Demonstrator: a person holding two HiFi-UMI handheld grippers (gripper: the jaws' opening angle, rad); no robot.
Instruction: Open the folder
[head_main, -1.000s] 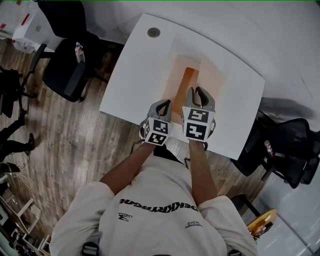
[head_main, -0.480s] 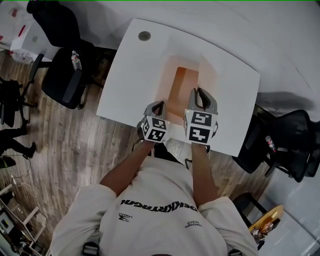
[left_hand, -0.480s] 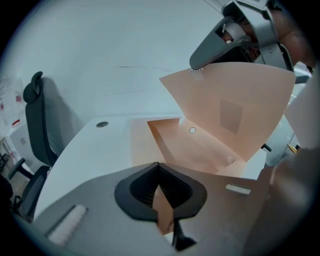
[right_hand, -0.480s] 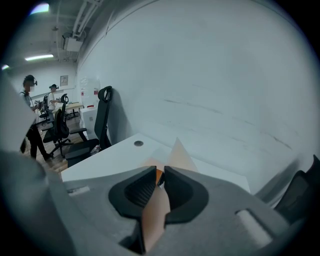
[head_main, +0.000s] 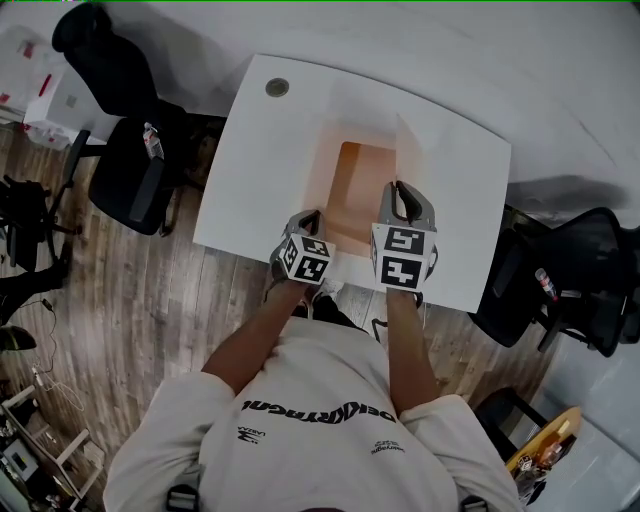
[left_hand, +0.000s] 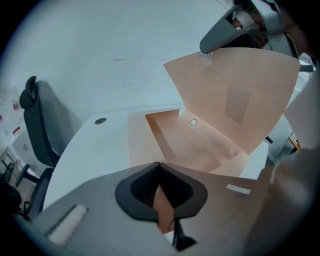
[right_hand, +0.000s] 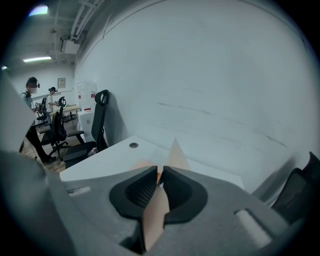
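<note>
A peach-orange folder (head_main: 355, 190) lies half open on the white table (head_main: 255, 170). Its right cover (head_main: 418, 160) stands raised, and the inside (left_hand: 200, 145) shows under it. My right gripper (head_main: 398, 190) holds that cover's near edge; its jaws are closing, with the sheet (right_hand: 175, 152) pinched between them. My left gripper (head_main: 310, 218) is shut on the near edge of the folder's lower leaf (left_hand: 161, 205), low by the table. In the left gripper view the right gripper (left_hand: 220, 42) shows at the top of the lifted cover (left_hand: 235, 100).
A round grommet (head_main: 277, 87) sits at the table's far left corner. A black chair (head_main: 130, 170) with a bottle (head_main: 152, 140) stands to the left, another chair (head_main: 570, 290) to the right. People (right_hand: 32, 110) are far off in the room.
The right gripper has moved right and up with the cover, so the folder gapes wider. The left gripper has sunk slightly at the near edge.
</note>
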